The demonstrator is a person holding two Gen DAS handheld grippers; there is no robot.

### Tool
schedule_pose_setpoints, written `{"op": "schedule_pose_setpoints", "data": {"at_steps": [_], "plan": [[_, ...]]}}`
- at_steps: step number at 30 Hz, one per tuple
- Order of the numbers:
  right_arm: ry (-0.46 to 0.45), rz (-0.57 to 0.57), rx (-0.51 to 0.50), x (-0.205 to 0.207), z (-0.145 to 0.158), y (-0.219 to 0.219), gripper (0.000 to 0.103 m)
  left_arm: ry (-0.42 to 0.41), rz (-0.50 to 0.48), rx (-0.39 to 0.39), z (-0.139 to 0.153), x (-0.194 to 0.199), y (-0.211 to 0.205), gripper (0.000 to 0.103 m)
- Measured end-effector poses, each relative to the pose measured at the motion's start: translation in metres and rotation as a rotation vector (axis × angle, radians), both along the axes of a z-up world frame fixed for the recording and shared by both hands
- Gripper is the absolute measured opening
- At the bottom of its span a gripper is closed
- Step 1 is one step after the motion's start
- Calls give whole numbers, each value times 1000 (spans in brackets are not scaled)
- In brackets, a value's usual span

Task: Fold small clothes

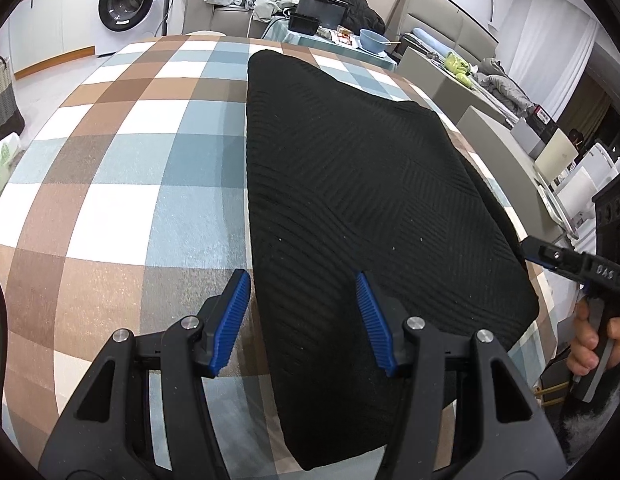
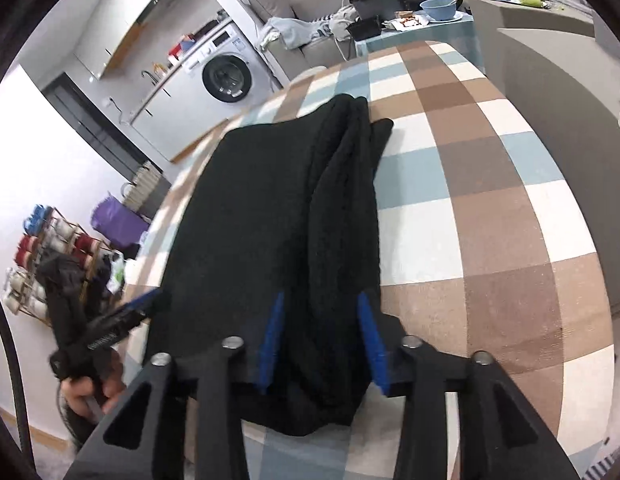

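The black knit garment (image 1: pixel 369 200) lies flat on the checked tablecloth (image 1: pixel 130 160). Left gripper (image 1: pixel 304 324) spread wide over its near-left edge, empty. Right gripper (image 2: pixel 321 344) open, straddling the near edge.

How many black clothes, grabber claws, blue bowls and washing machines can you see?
Black garment on the checked table: 1
Grippers: 2, left gripper and right gripper
Blue bowl: 1
Washing machine: 1
Total: 5
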State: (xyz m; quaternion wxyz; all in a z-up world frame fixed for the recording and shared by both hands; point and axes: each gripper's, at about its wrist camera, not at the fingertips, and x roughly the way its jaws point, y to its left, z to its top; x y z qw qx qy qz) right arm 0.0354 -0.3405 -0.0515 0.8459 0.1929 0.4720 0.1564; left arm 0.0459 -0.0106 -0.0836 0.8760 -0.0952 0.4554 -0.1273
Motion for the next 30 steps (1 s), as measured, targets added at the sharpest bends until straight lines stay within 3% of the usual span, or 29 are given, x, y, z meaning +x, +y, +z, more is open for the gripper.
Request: {"op": "schedule_pose_setpoints", "data": {"at_steps": [7, 16, 27, 30], "plan": [[3, 20, -3, -5, 1, 11, 58, -4, -3, 31, 3, -6, -6, 52], [-20, 45, -74, -10, -5, 24, 68, -14, -22, 64, 3, -18, -12, 60], [-32, 89, -142, -15, -16, 37, 67, -13, -57, 96, -3, -26, -23, 68], [-38, 109, -151, -16, -18, 41, 53, -12, -66, 99, -4, -26, -25, 68]]}}
